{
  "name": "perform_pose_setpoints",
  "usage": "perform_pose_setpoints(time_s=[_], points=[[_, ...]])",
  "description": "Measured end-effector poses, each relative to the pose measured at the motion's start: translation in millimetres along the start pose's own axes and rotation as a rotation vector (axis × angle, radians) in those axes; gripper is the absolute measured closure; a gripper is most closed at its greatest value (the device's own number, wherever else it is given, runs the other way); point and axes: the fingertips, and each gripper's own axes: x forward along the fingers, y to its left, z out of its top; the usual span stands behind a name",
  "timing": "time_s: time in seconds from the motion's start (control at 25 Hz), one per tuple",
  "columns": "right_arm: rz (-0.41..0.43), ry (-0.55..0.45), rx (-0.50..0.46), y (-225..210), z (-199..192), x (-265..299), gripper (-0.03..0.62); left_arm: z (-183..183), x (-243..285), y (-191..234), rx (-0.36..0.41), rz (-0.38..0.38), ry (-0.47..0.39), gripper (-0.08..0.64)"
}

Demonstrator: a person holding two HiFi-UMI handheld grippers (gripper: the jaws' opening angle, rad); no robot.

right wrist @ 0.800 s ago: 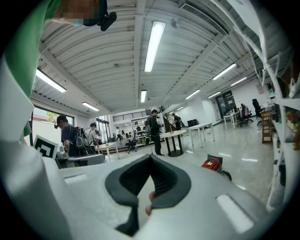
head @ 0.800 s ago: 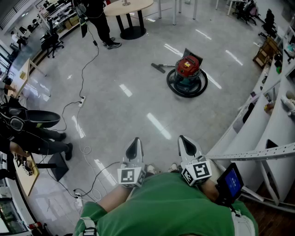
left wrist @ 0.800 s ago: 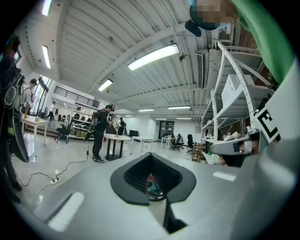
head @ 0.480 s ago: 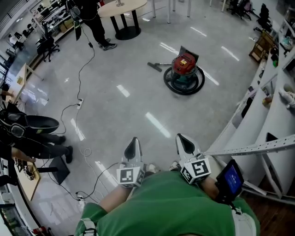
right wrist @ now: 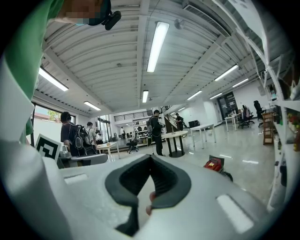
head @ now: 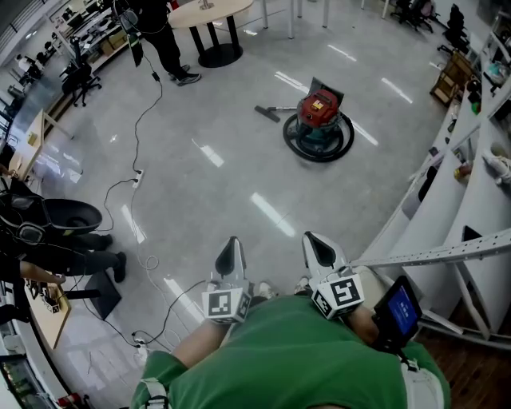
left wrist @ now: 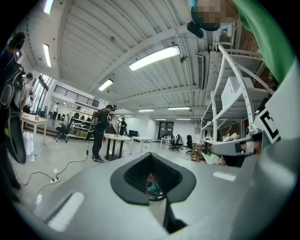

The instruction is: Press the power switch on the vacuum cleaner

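Note:
The vacuum cleaner (head: 319,120) stands on the grey floor far ahead, with a red top, a teal body and a black hose coiled round its base. Its nozzle (head: 267,114) lies on the floor to its left. My left gripper (head: 231,254) and right gripper (head: 318,249) are held close to my green-shirted chest, both pointing forward, far short of the vacuum. Each has its jaws together with nothing between them. In the left gripper view, the vacuum (left wrist: 151,183) shows small through the notch of the left gripper (left wrist: 154,187). In the right gripper view, the vacuum (right wrist: 214,164) sits right of the right gripper (right wrist: 149,187).
A round table (head: 209,16) with a person (head: 164,32) beside it stands at the far left. A cable (head: 144,120) runs across the floor to a power strip. White shelving (head: 455,200) lines the right side. A seated person (head: 48,232) is at the left.
The vacuum cleaner sits slightly higher in the head view than before. Both grippers stay shut and have hardly moved.

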Motion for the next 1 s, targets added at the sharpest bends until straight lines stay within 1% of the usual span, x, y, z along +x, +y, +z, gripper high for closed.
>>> perform_pose_setpoints(time_s=[0.08,0.16,0.32,0.52,0.68,0.88,1.0], points=[[0.004,-0.001,-0.002,3,0,1,0.592,1,-2,2,-0.009,-0.001,-0.003,0.552],[0.013,-0.006,-0.006,9,1,4,0.592,0,-6,11,-0.015,0.021,-0.004,0.552],[0.035,-0.010,-0.013,28,1,17,0.592,2,-13,31,-0.015,0.026,-0.028,0.552],[0.057,-0.008,-0.018,50,1,33,0.592,1,-23,55,0.001,0.031,-0.043,0.552],[0.074,-0.011,-0.025,73,-2,50,0.592,4,-34,82,-0.014,0.058,-0.045,0.552],[0.100,-0.007,-0.033,98,-4,65,0.592,1,-44,110,0.018,0.081,-0.045,0.552],[0.119,-0.006,-0.028,103,-3,79,0.592,4,-41,122,0.019,0.111,-0.030,0.552]])
